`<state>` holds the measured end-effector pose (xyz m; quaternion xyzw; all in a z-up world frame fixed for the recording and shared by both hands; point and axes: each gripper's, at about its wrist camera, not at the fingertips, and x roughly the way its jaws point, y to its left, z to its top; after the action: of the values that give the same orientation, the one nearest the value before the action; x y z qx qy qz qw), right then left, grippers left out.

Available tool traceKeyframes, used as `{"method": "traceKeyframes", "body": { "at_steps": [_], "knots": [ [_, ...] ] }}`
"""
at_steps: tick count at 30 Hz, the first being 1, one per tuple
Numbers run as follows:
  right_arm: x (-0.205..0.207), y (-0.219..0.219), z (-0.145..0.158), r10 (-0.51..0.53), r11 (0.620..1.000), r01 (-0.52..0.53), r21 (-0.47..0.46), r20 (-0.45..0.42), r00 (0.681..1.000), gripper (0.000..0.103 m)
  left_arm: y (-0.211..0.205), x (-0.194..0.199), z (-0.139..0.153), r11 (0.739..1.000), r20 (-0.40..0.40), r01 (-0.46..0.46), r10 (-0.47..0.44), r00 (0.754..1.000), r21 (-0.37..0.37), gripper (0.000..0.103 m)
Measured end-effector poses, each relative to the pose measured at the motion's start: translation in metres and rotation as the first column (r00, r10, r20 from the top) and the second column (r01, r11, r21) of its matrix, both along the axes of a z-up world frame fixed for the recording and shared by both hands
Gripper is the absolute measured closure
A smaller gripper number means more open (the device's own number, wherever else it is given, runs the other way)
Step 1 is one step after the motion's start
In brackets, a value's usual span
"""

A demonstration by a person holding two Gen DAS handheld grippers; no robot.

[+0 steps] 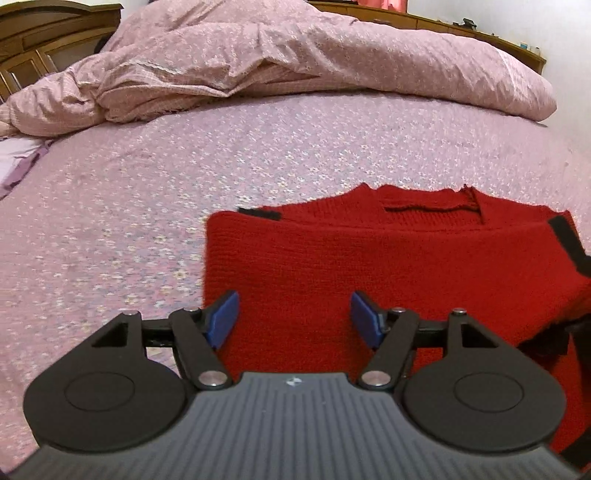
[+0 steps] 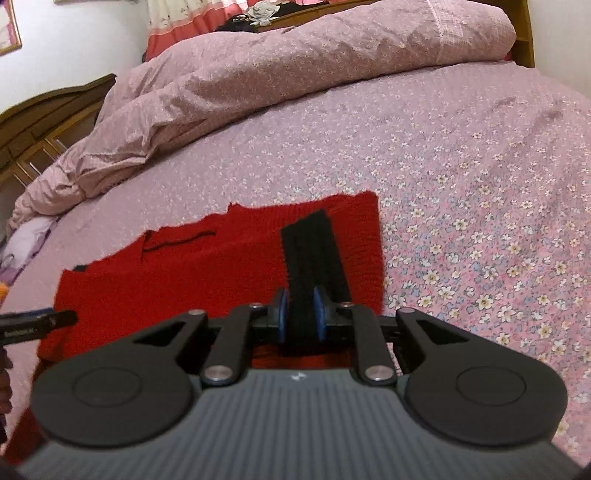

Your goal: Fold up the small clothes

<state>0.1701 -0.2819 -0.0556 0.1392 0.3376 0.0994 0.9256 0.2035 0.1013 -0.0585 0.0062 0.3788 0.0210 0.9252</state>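
A small red knitted sweater [image 1: 369, 266] lies partly folded on the flowered bed sheet [image 1: 110, 203], neckline towards the far side. My left gripper [image 1: 294, 317] hovers open over its near left part, blue pads apart and nothing between them. In the right wrist view the red sweater [image 2: 166, 280] shows its black ribbed cuff [image 2: 314, 251] raised over the body. My right gripper [image 2: 301, 317] is shut on that cuff's near end. The same black cuff [image 1: 569, 243] appears at the right edge of the left wrist view. The left gripper's finger [image 2: 37, 321] enters from the left.
A crumpled pink duvet [image 1: 295, 55] is heaped along the far side of the bed, also visible as the duvet [image 2: 258, 74] in the right wrist view. A wooden headboard [image 1: 44, 33] stands at the back left. Bare flowered sheet [image 2: 480, 184] stretches to the sweater's right.
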Motion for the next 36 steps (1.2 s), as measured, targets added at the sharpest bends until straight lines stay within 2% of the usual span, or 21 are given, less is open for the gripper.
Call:
{"method": "traceKeyframes", "body": {
  "at_steps": [1, 3, 5, 10, 15, 20, 28, 36],
  "knots": [
    [-0.002, -0.001, 0.003, -0.008, 1.0, 0.008, -0.003, 0.002, 1.0, 0.082, 0.002, -0.005, 0.003, 1.0, 0.002, -0.004, 0.004, 1.0, 0.007, 0.031],
    [-0.008, -0.003, 0.009, -0.027, 0.999, 0.027, -0.021, 0.004, 1.0, 0.064, 0.005, -0.015, 0.01, 1.0, 0.011, -0.011, 0.011, 1.0, 0.012, 0.031],
    [-0.015, -0.008, 0.014, -0.042, 0.999, 0.042, -0.023, 0.005, 0.999, 0.057, 0.01, -0.026, 0.015, 1.0, 0.019, -0.024, 0.024, 1.0, 0.004, 0.031],
    [-0.036, -0.021, 0.026, -0.039, 0.999, 0.039, -0.015, -0.005, 0.999, 0.058, 0.027, -0.055, 0.025, 0.997, 0.024, -0.065, 0.066, 0.998, -0.044, 0.031],
    [-0.062, -0.029, 0.034, -0.046, 0.997, 0.045, -0.062, -0.012, 0.999, 0.058, 0.034, -0.089, 0.035, 0.997, 0.043, -0.075, 0.077, 0.996, -0.034, 0.031],
    [-0.1, -0.042, 0.038, -0.071, 0.995, 0.069, -0.069, -0.035, 0.997, 0.058, 0.036, -0.124, 0.043, 0.996, 0.039, -0.061, 0.064, 0.997, -0.063, 0.031],
    [-0.153, -0.055, 0.032, -0.099, 0.991, 0.091, -0.1, -0.075, 0.992, 0.058, 0.038, -0.173, 0.03, 0.994, -0.015, -0.065, 0.064, 0.998, -0.09, 0.031],
    [-0.175, -0.061, 0.018, -0.017, 1.0, 0.015, -0.013, -0.146, 0.989, 0.058, 0.048, -0.196, 0.019, 0.982, -0.075, -0.09, 0.079, 0.994, -0.163, 0.031]
  ]
}}
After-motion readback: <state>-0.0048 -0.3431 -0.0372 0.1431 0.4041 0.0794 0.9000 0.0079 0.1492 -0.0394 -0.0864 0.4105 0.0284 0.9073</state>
